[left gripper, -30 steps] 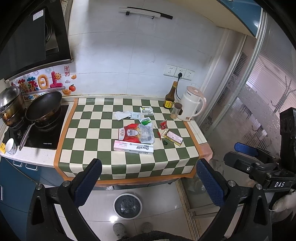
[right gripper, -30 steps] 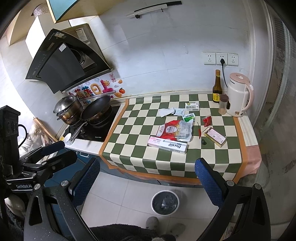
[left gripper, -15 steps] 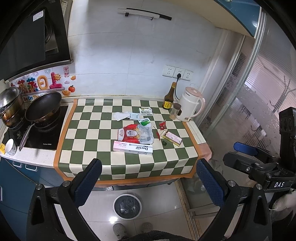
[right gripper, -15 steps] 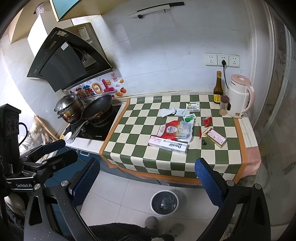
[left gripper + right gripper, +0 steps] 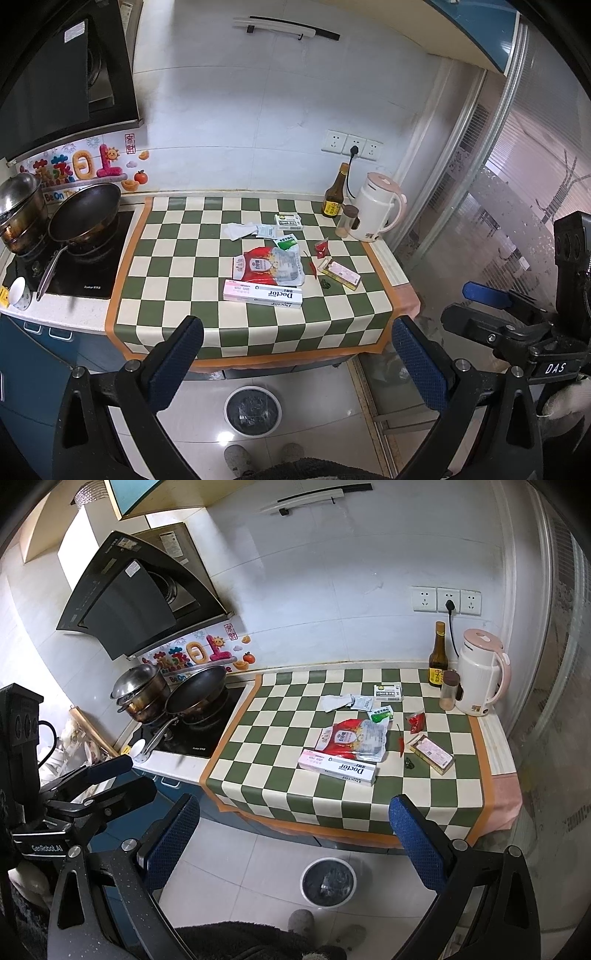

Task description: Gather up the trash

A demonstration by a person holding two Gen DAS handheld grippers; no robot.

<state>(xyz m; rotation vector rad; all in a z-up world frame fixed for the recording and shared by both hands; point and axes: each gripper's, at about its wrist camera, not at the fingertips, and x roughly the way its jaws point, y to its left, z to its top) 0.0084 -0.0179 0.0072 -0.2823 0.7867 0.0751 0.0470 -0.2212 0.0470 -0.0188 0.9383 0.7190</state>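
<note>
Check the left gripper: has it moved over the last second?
Yes. In the left wrist view the wall sockets and kettle sit higher than before, so the open left gripper has tilted or dropped slightly downward.

The left gripper [image 5: 295,354] is staying wide open above the floor. A long pink box [image 5: 263,291] is lying on the checkered cloth [image 5: 177,258]. A round bin [image 5: 253,411] is sitting on the floor below.
</note>
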